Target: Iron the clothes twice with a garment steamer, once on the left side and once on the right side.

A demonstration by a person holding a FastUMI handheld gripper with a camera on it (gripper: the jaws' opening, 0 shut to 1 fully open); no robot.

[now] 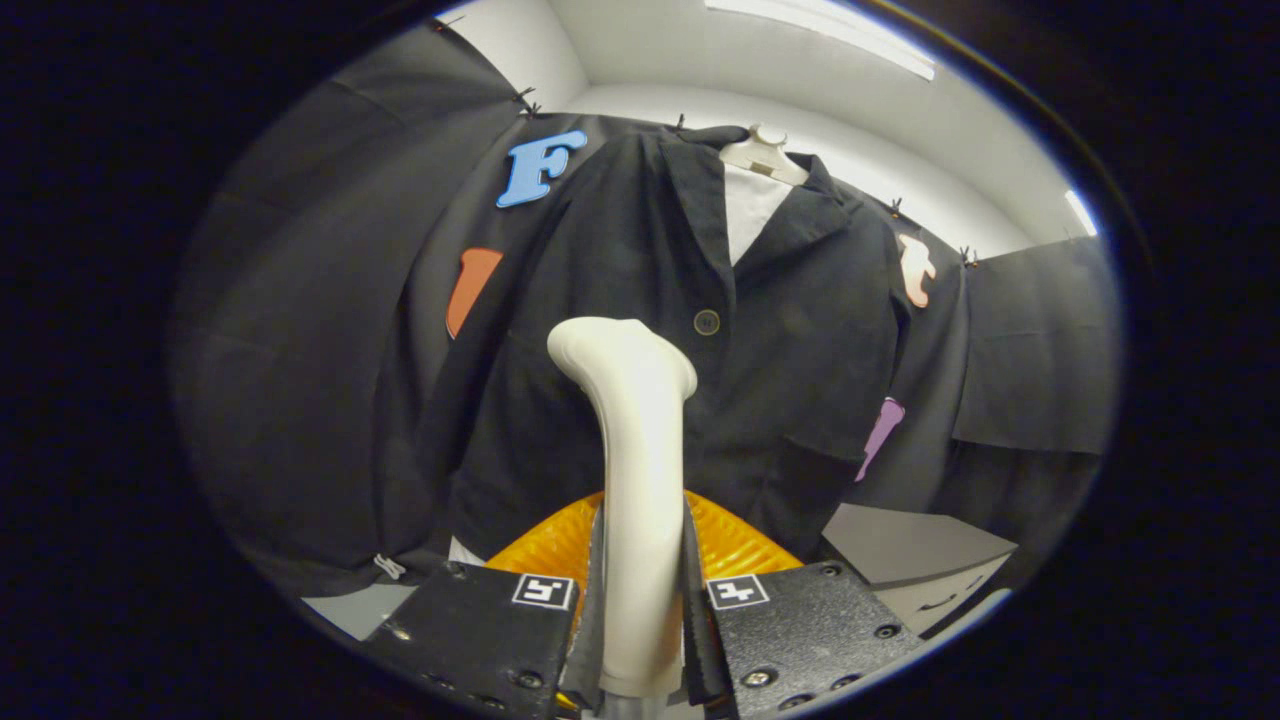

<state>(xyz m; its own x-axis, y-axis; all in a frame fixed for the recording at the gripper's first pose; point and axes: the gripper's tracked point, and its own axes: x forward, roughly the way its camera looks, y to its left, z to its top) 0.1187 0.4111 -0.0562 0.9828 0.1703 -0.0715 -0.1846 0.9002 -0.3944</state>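
A black jacket [640, 300] hangs on a white hanger [762, 155] against the booth's wall, buttoned at one dark button [706, 322], with white fabric showing at the collar. My gripper [643, 600] is shut on the cream handle of the garment steamer [635, 480]. The steamer stands upright between my fingers. Its curved head [615, 350] reaches the jacket's front just left of the button. Whether the head touches the cloth I cannot tell.
An orange ribbed object [735, 545] lies just beyond my fingers, below the jacket's hem. A grey cabinet top [905, 545] with drawers stands to the right of it. A small white bit [388, 566] lies low on the left.
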